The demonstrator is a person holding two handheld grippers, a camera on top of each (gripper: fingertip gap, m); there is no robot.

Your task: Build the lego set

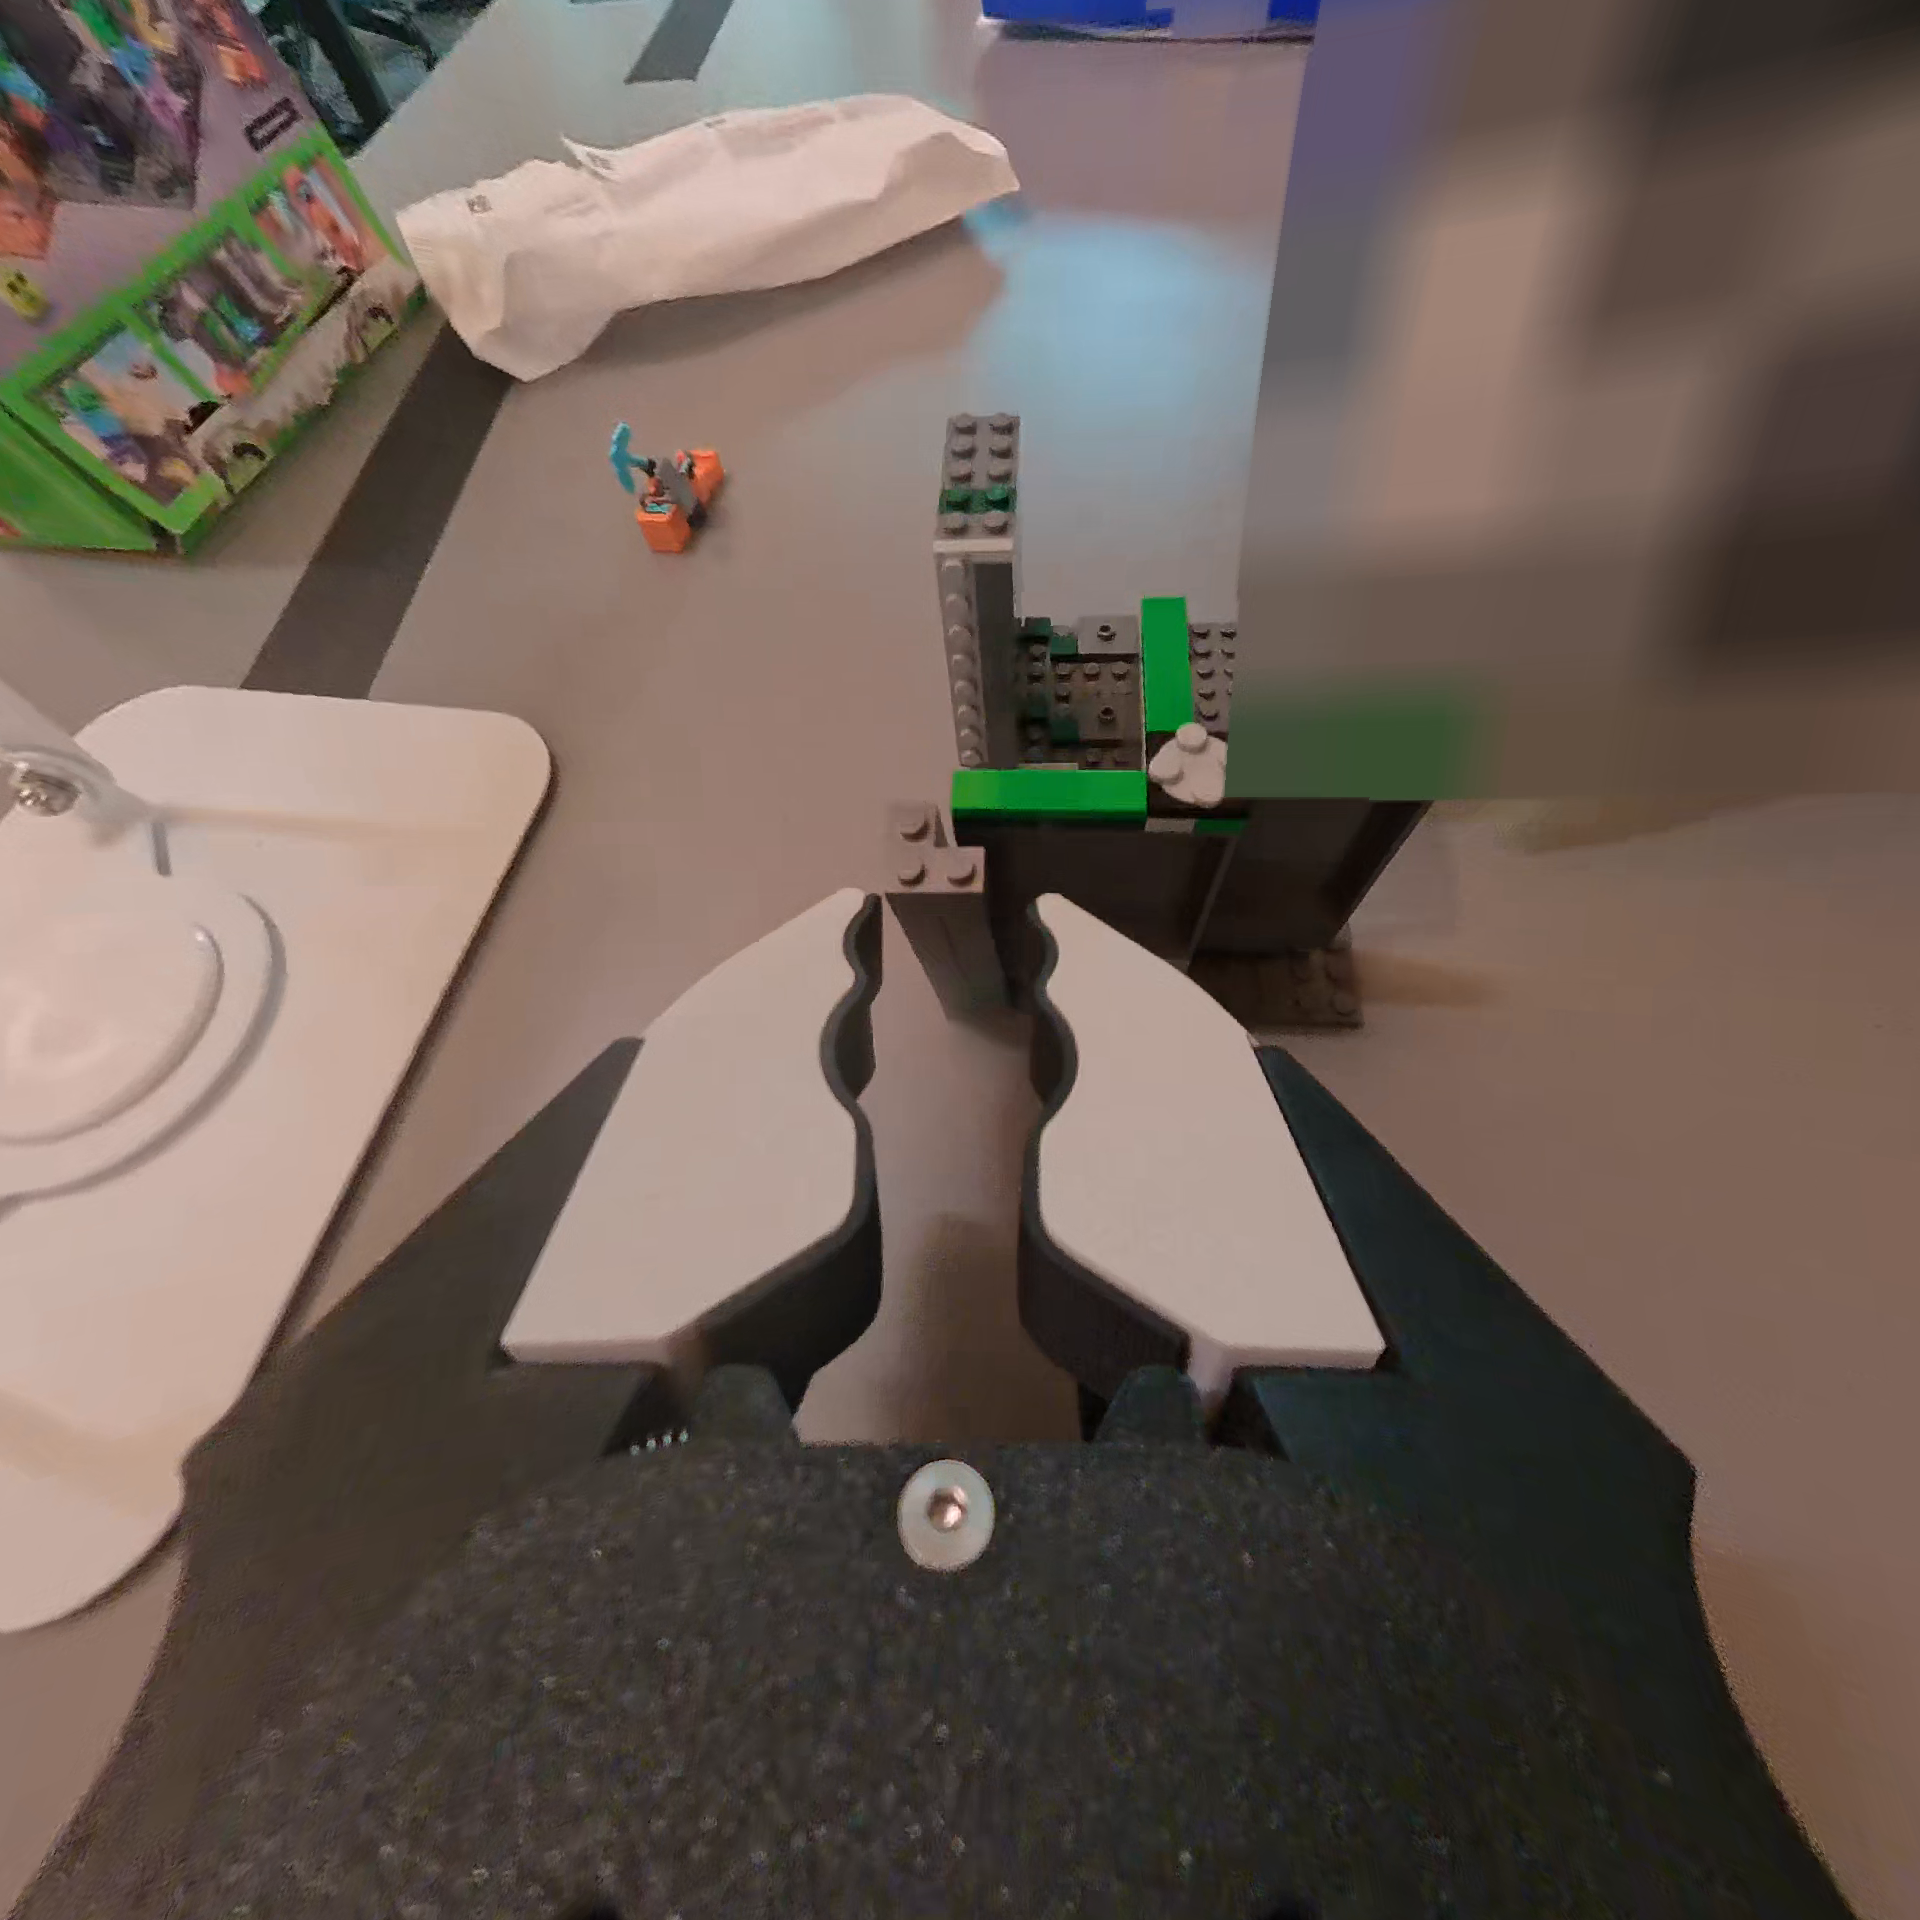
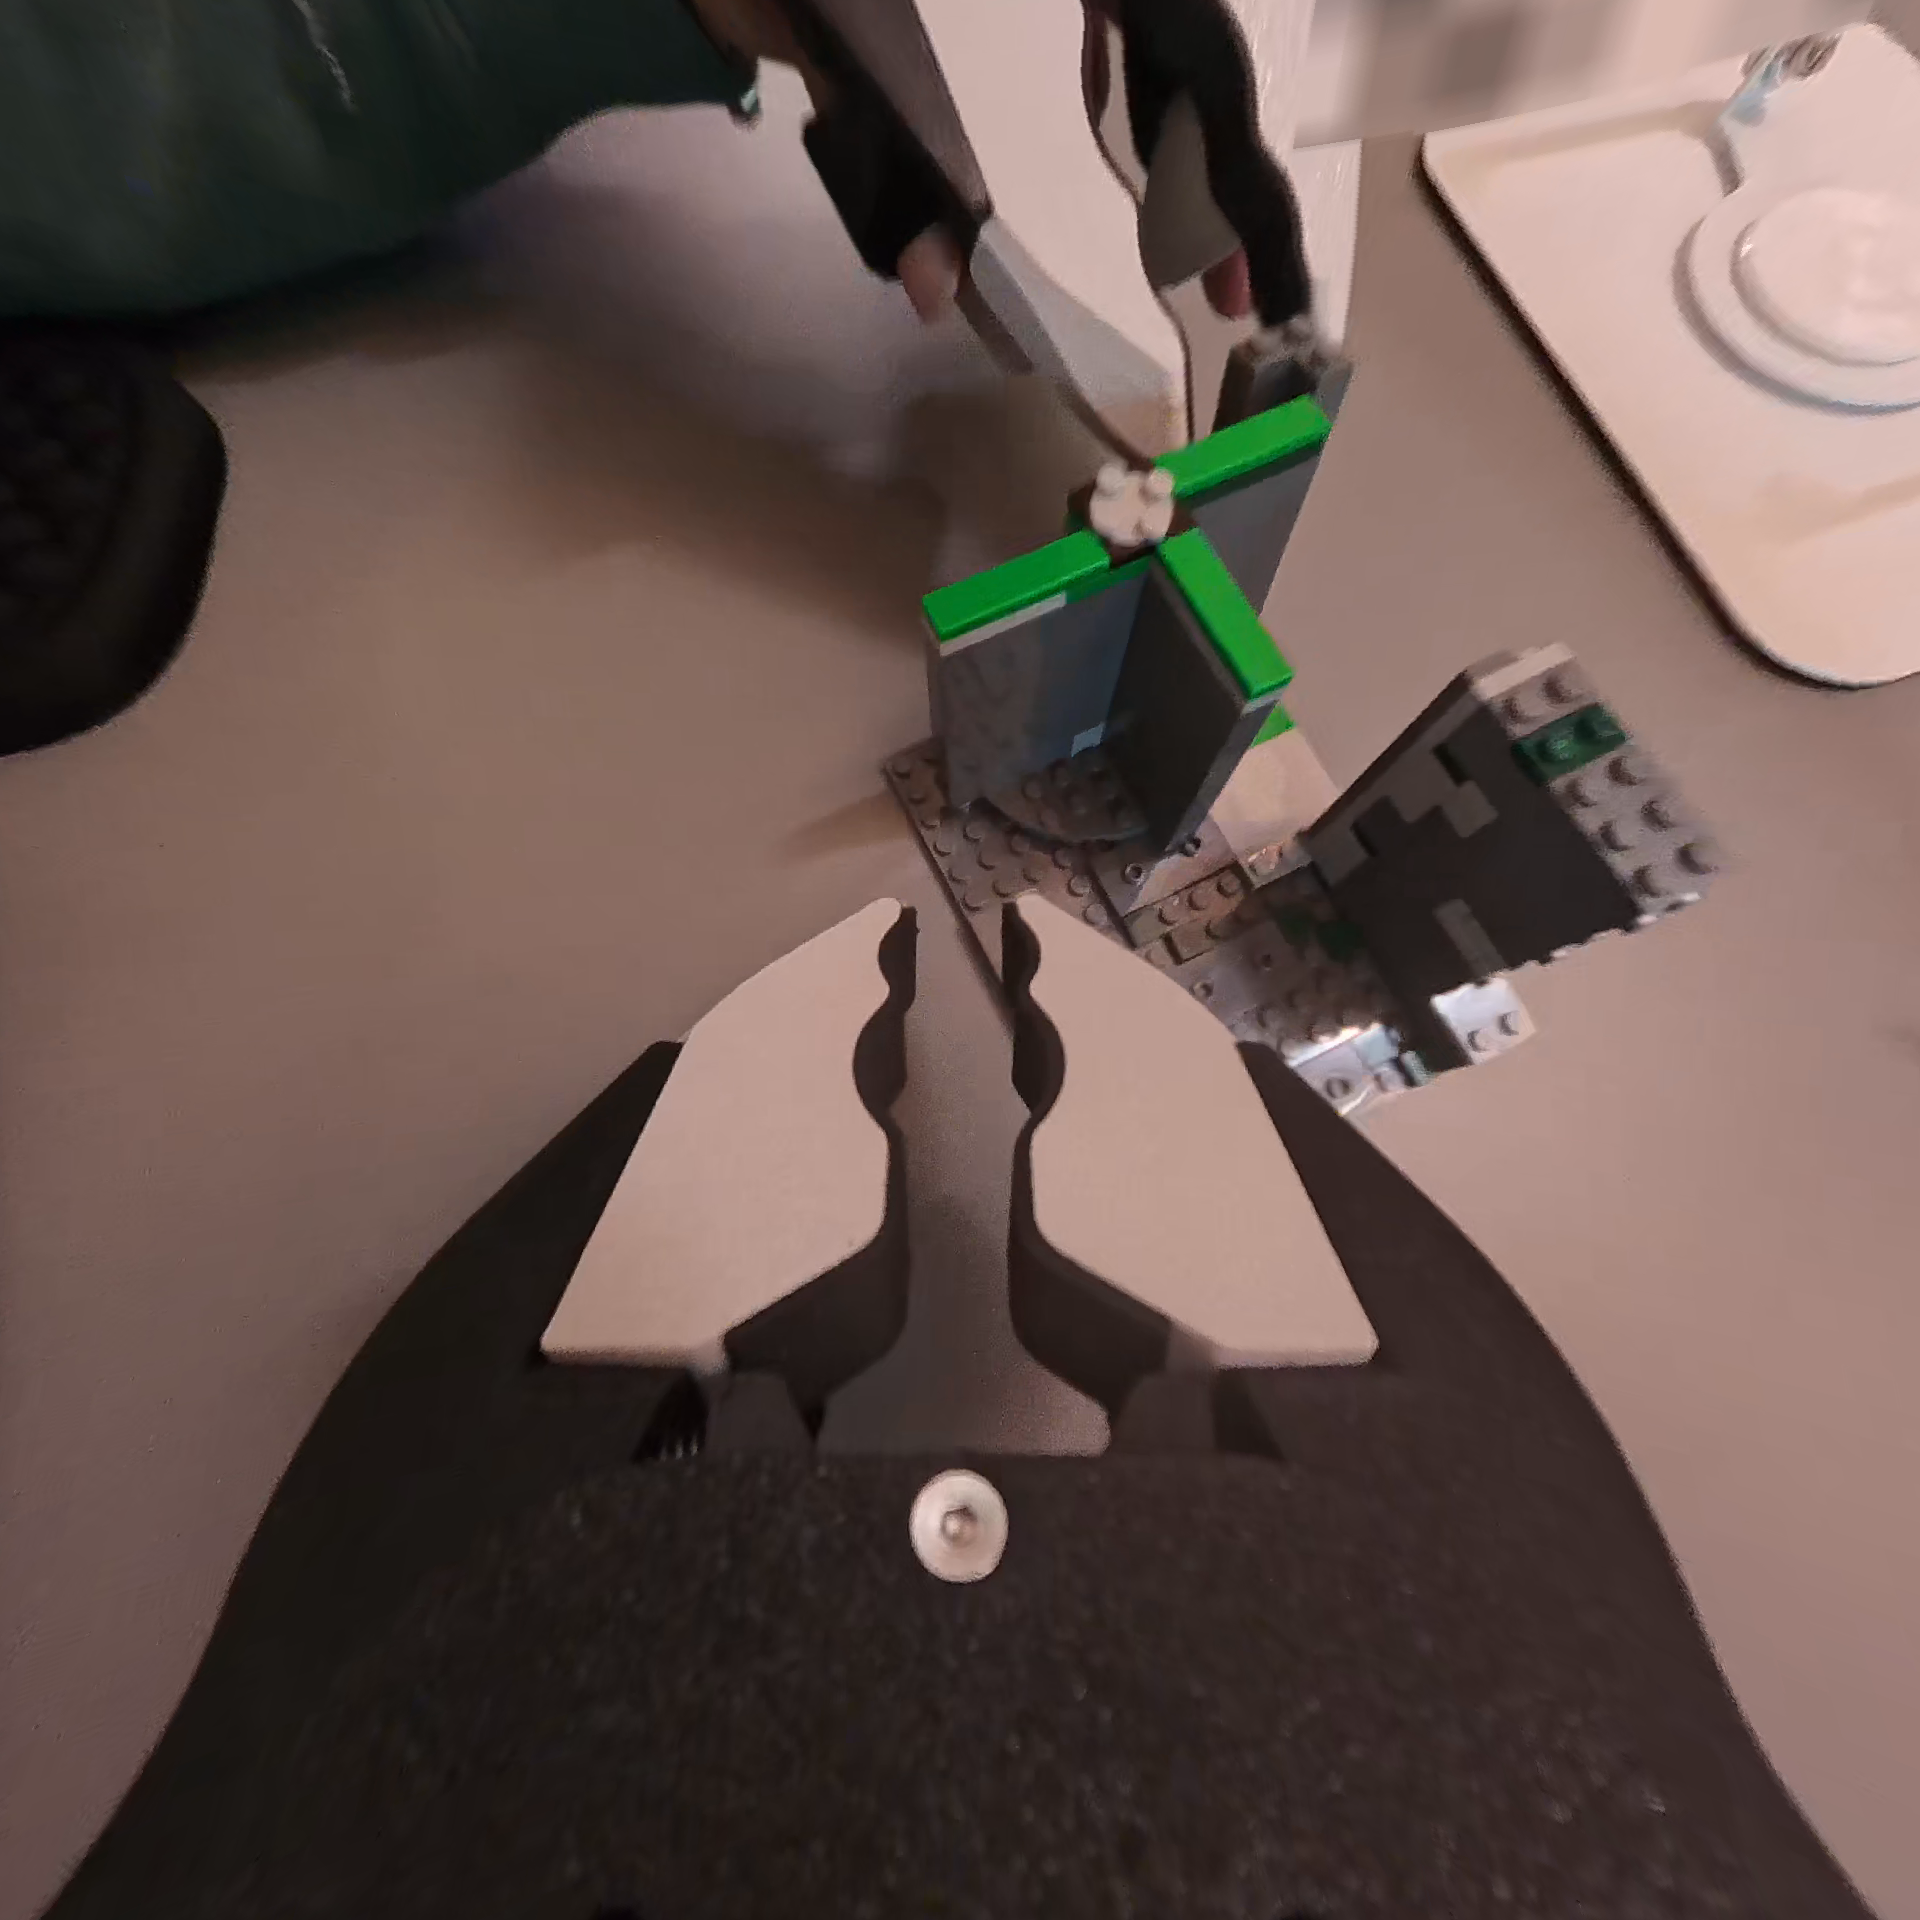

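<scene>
The left gripper (image 1: 954, 914), white-fingered with wavy black pads, is clenching a tall grey studded brick column (image 1: 951, 940) at the corner of the grey-walled, glossy-green-trimmed lego build (image 1: 1049, 727) sitting mid-desk on the matte grey desk (image 1: 675, 707), while the right gripper (image 2: 956, 920) is hovering released, empty.

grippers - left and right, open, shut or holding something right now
Left gripper: jaws parted around a grey lego column; contact cannot be told.
Right gripper: open, holding nothing, just short of the grey baseplate.
</scene>
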